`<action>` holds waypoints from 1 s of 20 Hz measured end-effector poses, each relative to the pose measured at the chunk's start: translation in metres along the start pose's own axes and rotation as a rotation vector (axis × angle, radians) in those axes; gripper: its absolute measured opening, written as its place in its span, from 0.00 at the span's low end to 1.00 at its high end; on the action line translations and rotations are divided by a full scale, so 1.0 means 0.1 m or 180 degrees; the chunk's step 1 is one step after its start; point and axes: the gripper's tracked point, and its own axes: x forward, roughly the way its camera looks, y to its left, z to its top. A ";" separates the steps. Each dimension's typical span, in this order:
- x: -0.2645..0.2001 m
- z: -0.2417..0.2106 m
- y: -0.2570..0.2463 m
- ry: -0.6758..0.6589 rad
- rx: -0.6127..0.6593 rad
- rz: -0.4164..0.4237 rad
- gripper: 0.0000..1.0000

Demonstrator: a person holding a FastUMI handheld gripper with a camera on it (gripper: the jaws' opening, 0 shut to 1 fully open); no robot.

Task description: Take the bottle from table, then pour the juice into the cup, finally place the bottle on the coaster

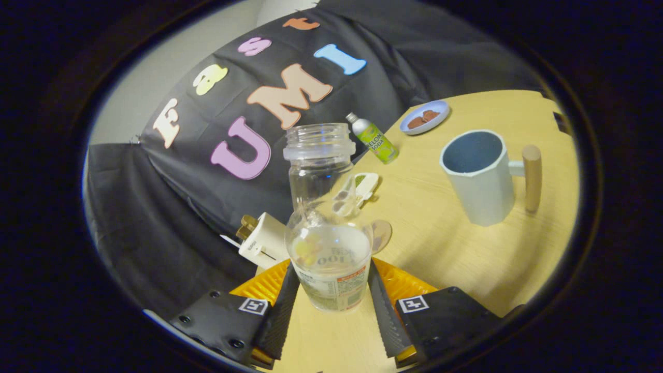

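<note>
One clear bottle is seen upright between the two fingers of the tongs, and both fingers are pressed against its lower sides, so the tongs are clamped on it. The bottle is uncapped, with a threaded neck, a rounded belly and a printed label low down; whether its base is resting on the tabletop cannot be told. One mug-shaped cup with faceted walls, a dark inside and a wooden peg handle is stood well apart to the right, beyond the fingers. One small green can is found farther back, tilted in the view, and one round plate holding two brown pieces lies near it. One round flat disc, partly hidden behind the bottle, may be the coaster. One white boxy object with a brass-coloured top and one small packet behind the glass are hard to make out. The tabletop is of pale wood grain
</note>
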 end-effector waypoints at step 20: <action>0.17 0.20 -0.37 0.0242 0.1239 -0.0173 0.76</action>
